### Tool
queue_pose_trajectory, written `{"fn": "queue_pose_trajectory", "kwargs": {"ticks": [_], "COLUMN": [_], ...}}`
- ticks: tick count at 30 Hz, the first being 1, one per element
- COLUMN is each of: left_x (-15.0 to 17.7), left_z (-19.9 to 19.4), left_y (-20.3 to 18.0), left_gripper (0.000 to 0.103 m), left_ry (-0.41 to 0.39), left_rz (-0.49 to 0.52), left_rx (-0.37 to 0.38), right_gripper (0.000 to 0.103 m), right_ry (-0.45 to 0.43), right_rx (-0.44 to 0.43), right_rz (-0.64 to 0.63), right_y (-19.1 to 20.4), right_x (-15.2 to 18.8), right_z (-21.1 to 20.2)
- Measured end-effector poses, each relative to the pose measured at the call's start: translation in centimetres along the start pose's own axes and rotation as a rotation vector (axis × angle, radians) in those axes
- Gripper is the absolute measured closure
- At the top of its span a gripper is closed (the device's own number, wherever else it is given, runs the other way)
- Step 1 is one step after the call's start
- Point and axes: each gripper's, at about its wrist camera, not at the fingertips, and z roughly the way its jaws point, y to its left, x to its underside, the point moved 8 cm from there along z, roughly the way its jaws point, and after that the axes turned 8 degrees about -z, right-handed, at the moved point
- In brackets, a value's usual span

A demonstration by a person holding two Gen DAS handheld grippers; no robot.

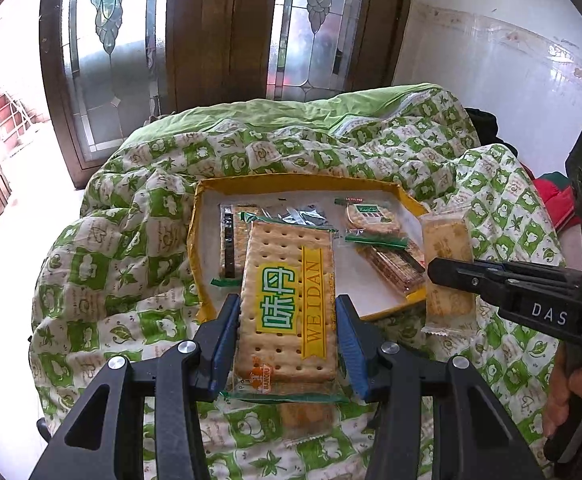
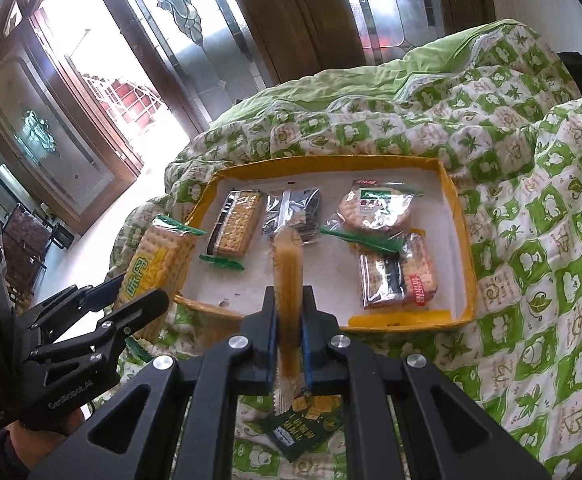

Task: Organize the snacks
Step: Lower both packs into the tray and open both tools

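The left gripper [image 1: 287, 344] pinches the light, brittle Weidan cracker pack [image 1: 287, 300] by its long edges above the tray's [image 2: 465, 240] near edge, while the right gripper [image 2: 289, 344] squeezes a thin cracker packet [image 2: 287, 276] edgewise

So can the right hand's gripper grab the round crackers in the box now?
Probably not yet. The right gripper is already shut on a thin tan cracker packet. The clear bag of round crackers lies uncovered in the shallow yellow box, so nothing else blocks it.

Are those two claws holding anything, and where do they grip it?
Left gripper clamps the WEIDAN cracker pack by its long sides; right gripper pinches a thin cracker packet across its flat faces.
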Motion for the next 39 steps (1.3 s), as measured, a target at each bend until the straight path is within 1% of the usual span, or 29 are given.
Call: {"fn": "queue_pose_trajectory", "kwargs": {"ticks": [5,9,14,16,21,28,32,39], "left_x": [-0.4,-0.9,-1.5,-1.9,-2.0,-1.0,-1.0,-0.9], "left_z": [1.0,2.1,3.5,4.1,6.2,8.7,9.1,9.5], "left_y": [0.1,0.7,1.1,1.2,0.9,0.7,1.0,1.4], "left_gripper": [0.053,0.053,0.053,0.053,0.053,0.053,0.053,0.053], "left_ry": [0.012,0.02,0.025,0.026,0.056,0.098,0.1,0.104], "left_rz": [-0.001,-0.014,-0.037,-0.042,-0.062,-0.055,-0.076,-0.075], "left_rx": [0.005,-0.002,0.001,0.003,0.019,0.012,0.02,0.013], "right_gripper": [0.093,0.093,0.093,0.093,0.093,0.093,0.093,0.093], "right_ry": [0.007,0.005,0.016,0.006,0.0,0.054,0.081,0.102], "right_rx": [0.002,-0.023,-0.073,-0.088,-0.116,-0.13,-0.127,-0.126], "right_rz": [0.0,0.017,0.09,0.109,0.151,0.162,0.16,0.156], "right_y": [-0.1,-0.3,-1.5,-1.9,-2.3,-2.1,-2.2,-2.2], "right_x": [-0.1,-0.7,-1.3,-1.8,-2.5,-1.6,-0.9,-0.3], "right_z": [0.5,1.4,3.3,3.9,5.5,8.6,9.8,11.0]}}
